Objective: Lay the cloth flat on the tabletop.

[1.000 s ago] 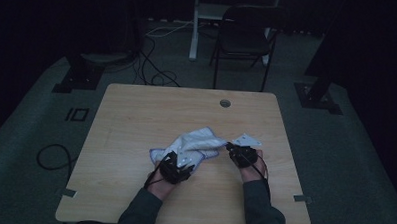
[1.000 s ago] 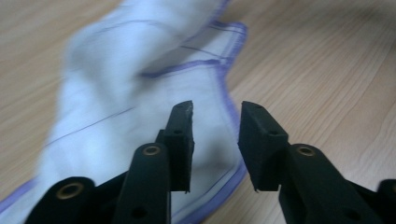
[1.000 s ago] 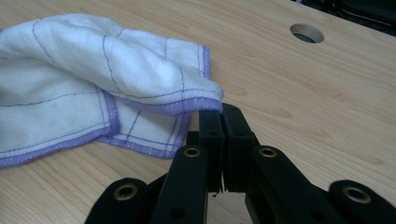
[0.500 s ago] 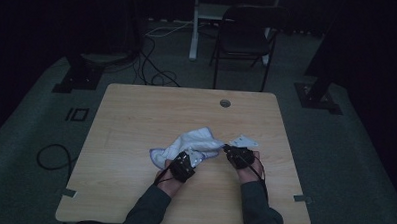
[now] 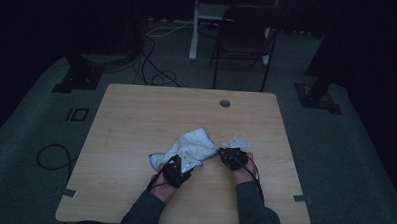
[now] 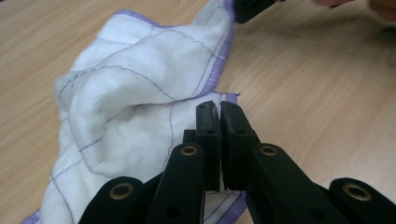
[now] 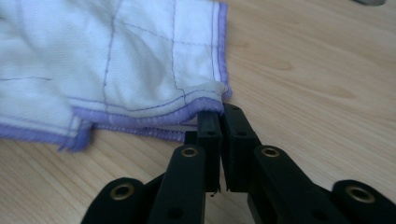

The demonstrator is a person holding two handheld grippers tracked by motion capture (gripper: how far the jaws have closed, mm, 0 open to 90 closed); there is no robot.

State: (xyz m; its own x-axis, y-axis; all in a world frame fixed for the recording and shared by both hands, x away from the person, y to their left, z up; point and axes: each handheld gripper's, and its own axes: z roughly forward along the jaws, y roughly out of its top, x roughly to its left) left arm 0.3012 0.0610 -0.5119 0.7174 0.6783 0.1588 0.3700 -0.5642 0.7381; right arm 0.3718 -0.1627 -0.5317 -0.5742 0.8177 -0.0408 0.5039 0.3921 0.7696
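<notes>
Cloth [image 5: 193, 146], white with purple hem, lies crumpled on the table [image 5: 136, 115], a little right of centre near the front edge. Left claw [image 6: 219, 108] has just been closing; its jaws now pinch a hem corner of the cloth. Right claw [image 7: 220, 113], just beside the cloth's right end, has its jaws pressed together on another hemmed corner, low over the wood.

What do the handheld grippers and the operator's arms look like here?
Both grippers, left gripper and right gripper, are black, each topped by a grey three-cornered plate. Their fingers are flat black blocks on rounded black links with brass-coloured rivets. Thin black cables trail back over the hands. The sleeves are dark grey-green.
</notes>
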